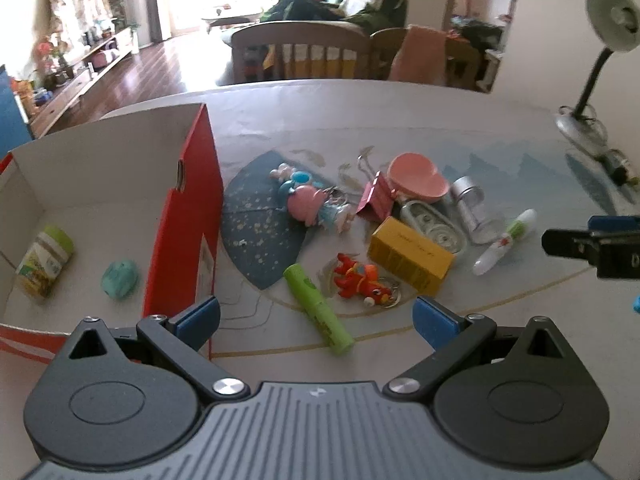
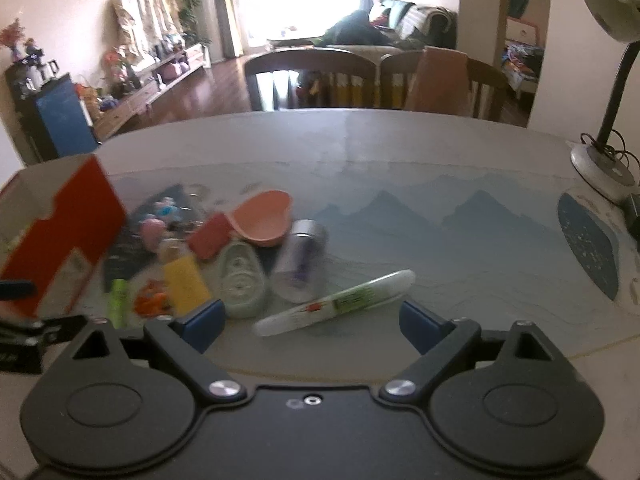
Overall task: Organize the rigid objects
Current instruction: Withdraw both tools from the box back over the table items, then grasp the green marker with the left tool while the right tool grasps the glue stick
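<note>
Above the near edge of the surface (image 1: pixel 400 96), the left tongs (image 1: pixel 316 320) hover spread and empty, aimed at a green tube (image 1: pixel 318 308) beside the red box (image 1: pixel 180 216). Farther right, the right tongs (image 2: pixel 312 322) hang level, spread and empty, just short of a white tube (image 2: pixel 336 302).

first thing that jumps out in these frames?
The red box, open on the table's left, holds only a green-lidded jar and a teal lump. Right of it lies a bright clutter: yellow box, pink dish, green tube. Both tools, left and right, hang open, empty.
</note>
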A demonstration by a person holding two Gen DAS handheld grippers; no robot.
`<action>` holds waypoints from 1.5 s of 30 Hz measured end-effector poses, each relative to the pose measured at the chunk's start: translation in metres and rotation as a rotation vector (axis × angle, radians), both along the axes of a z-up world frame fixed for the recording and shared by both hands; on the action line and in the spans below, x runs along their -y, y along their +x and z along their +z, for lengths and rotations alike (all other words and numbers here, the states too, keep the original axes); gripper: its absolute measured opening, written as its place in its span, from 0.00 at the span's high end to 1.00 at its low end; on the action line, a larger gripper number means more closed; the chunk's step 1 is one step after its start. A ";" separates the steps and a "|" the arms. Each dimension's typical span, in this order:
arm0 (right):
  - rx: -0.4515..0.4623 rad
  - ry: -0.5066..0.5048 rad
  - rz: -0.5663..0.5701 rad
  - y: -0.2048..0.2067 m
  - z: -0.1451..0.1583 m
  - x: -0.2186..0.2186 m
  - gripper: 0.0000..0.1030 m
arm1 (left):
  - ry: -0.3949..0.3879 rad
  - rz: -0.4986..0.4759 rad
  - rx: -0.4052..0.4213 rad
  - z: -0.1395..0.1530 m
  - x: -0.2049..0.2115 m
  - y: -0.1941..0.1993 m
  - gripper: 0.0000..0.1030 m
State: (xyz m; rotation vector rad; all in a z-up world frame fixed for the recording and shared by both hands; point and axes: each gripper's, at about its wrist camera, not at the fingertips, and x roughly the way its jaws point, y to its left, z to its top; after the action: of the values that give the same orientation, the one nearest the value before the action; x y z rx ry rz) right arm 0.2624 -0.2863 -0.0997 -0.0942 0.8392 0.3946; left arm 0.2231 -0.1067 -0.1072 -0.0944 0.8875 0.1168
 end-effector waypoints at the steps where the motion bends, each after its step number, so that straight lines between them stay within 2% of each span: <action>1: -0.006 -0.007 -0.008 0.006 -0.005 0.000 0.10 | 0.009 0.008 0.001 -0.002 0.002 0.001 0.00; 7: -0.053 -0.045 -0.034 0.036 -0.031 -0.003 0.12 | 0.094 0.026 0.010 -0.015 0.019 0.006 0.00; 11: -0.086 -0.059 -0.028 0.046 -0.044 -0.008 0.12 | 0.113 0.017 0.000 -0.022 0.027 0.009 0.00; 19: -0.102 -0.089 -0.017 0.054 -0.056 -0.014 0.12 | 0.091 0.097 -0.065 -0.041 0.026 0.019 0.01; 24: -0.116 -0.093 -0.023 0.059 -0.060 -0.012 0.12 | 0.080 0.109 -0.078 -0.046 0.028 0.027 0.01; 29: -0.120 -0.109 -0.032 0.059 -0.067 -0.005 0.12 | 0.069 0.138 -0.105 -0.053 0.024 0.033 0.08; 33: -0.116 -0.110 -0.022 0.055 -0.066 0.002 0.13 | 0.055 0.147 -0.121 -0.056 0.021 0.035 0.20; 36: -0.104 -0.123 -0.003 0.052 -0.065 0.004 0.19 | 0.044 0.151 -0.119 -0.054 0.020 0.035 0.27; 38: -0.099 -0.124 0.007 0.051 -0.064 0.006 0.24 | 0.043 0.141 -0.115 -0.053 0.022 0.035 0.36; 39: -0.096 -0.123 0.006 0.052 -0.063 0.006 0.28 | 0.036 0.136 -0.114 -0.052 0.022 0.035 0.44; 41: -0.095 -0.123 0.002 0.053 -0.062 0.007 0.34 | 0.018 0.130 -0.115 -0.051 0.021 0.034 0.51; 43: -0.090 -0.121 0.001 0.054 -0.061 0.008 0.48 | 0.008 0.136 -0.116 -0.050 0.018 0.033 0.68; 45: -0.089 -0.121 -0.004 0.054 -0.060 0.009 0.54 | -0.005 0.157 -0.119 -0.049 0.013 0.032 0.71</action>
State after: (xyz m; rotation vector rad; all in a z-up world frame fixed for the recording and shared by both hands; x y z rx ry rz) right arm 0.3167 -0.2954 -0.1597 -0.1884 0.9512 0.3465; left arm 0.2555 -0.1193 -0.1557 -0.1631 0.9993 0.2684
